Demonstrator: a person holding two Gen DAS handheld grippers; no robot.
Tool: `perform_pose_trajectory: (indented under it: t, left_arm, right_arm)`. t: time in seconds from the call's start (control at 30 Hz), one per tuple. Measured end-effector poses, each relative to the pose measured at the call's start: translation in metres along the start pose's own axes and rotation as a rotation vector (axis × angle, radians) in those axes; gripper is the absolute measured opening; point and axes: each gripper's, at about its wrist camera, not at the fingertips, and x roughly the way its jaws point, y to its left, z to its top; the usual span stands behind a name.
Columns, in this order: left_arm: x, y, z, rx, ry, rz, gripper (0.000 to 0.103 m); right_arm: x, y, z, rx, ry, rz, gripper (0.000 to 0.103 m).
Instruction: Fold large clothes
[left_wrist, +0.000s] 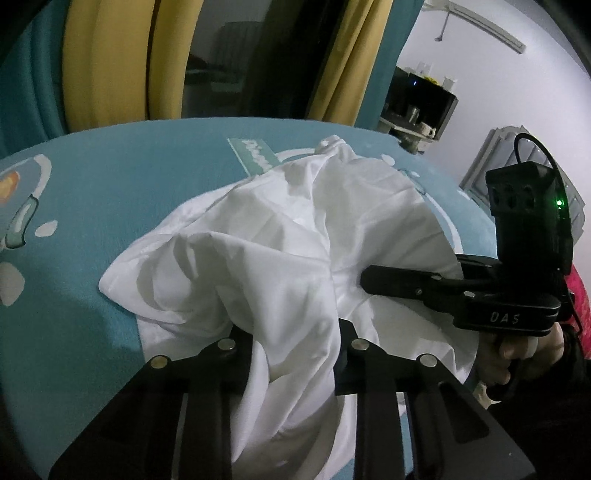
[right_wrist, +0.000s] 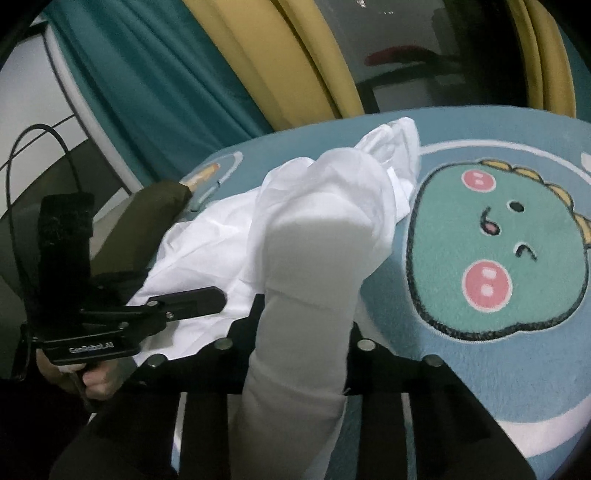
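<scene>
A crumpled white garment (left_wrist: 258, 229) lies on a teal bedspread (left_wrist: 129, 177). In the left wrist view my left gripper (left_wrist: 295, 339) is at the bottom, with a thick fold of the cloth running between its fingers and pinched there. My right gripper (left_wrist: 365, 280) comes in from the right, its jaws close together on the garment's edge. In the right wrist view my right gripper (right_wrist: 306, 325) clamps a bunched column of the white garment (right_wrist: 325, 192) that rises ahead. The left gripper (right_wrist: 219, 299) sits at the left, nipped on the cloth.
The bedspread carries a green cartoon dinosaur face (right_wrist: 491, 251). Yellow and teal curtains (left_wrist: 110, 62) hang behind the bed. A dark shelf with small items (left_wrist: 421, 99) stands at the back right. A person's hand (left_wrist: 517, 354) and an olive sleeve (right_wrist: 147, 221) are close by.
</scene>
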Motion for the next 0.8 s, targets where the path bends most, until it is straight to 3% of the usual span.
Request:
perform_pose_trajectory:
  t: [0.8]
  left_arm:
    - [-0.068,-0.038,0.009,0.057,-0.201,0.023,0.024]
  right_arm:
    - [-0.070,0.045,0.016,-0.153,-0.173,0.001,0.023]
